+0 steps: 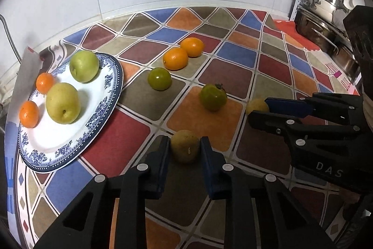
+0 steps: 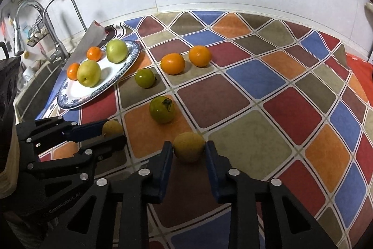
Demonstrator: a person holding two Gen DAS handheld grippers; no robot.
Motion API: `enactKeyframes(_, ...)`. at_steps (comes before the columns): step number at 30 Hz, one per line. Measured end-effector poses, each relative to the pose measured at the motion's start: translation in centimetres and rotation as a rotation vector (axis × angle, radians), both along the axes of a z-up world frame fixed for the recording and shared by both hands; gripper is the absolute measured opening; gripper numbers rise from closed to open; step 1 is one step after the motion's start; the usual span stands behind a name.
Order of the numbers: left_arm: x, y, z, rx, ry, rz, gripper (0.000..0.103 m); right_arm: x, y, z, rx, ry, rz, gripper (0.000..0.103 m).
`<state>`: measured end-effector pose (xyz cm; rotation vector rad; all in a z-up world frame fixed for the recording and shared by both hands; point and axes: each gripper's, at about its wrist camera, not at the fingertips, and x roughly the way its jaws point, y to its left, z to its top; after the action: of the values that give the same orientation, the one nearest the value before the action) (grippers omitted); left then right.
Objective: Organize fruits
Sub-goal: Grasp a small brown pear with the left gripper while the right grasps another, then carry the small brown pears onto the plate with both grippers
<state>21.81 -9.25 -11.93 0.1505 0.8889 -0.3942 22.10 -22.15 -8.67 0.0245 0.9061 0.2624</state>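
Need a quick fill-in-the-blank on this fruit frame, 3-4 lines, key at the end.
1. The blue-and-white plate holds ____ fruits in all.
2. The left claw and the right claw each straddle a ____ fruit.
3. Loose on the patterned cloth sit two orange fruits and two ____ tomatoes.
4. The sink faucet stands on the ____ side of the right wrist view.

Missing words: four; yellowish-brown; green; left
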Motion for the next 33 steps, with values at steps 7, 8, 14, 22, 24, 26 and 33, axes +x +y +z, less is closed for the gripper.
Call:
enactKeyframes(7, -0.8, 0.6, 1.2, -0.019, -0.033, 0.017, 0.026, -0.6, 0.3, 0.6, 0.006, -0.017, 0.003, 0.029)
enactKeyframes(8, -1.0, 0.7, 1.4, -0.023, -0.04, 0.02, 0.026, -0.8, 0.4, 0.8, 0.007, -0.023, 0.004, 0.029)
enactKeyframes(14, -2.3, 1.6, 3.2, -0.044, -0.092, 0.045, 0.026, -1.9, 1.2, 2.5, 0.011, -0.07, 0.015, 0.029)
enactKeyframes(22, -3.9, 3.3, 5.1, -0.046, -0.154, 0.071, 0.026, -3.4, 2.7, 4.6, 0.02, -0.134, 0.037, 0.029)
enactKeyframes(24, -4.3, 3.9, 5.6, -0.046, -0.168, 0.079, 0.026, -3.8, 3.2, 5.0, 0.023, -0.149, 0.043, 0.029)
enactKeyframes(26, -4.7, 4.6, 6.1, -0.044, -0.181, 0.085, 0.026, -4.1, 3.8, 5.5, 0.029, -0.163, 0.052, 0.029)
enactKeyframes(33, -5.5, 7.6, 7.2, -0.036, -0.217, 0.12, 0.026, -4.5, 6.5, 6.6, 0.046, -0.198, 0.085, 0.029)
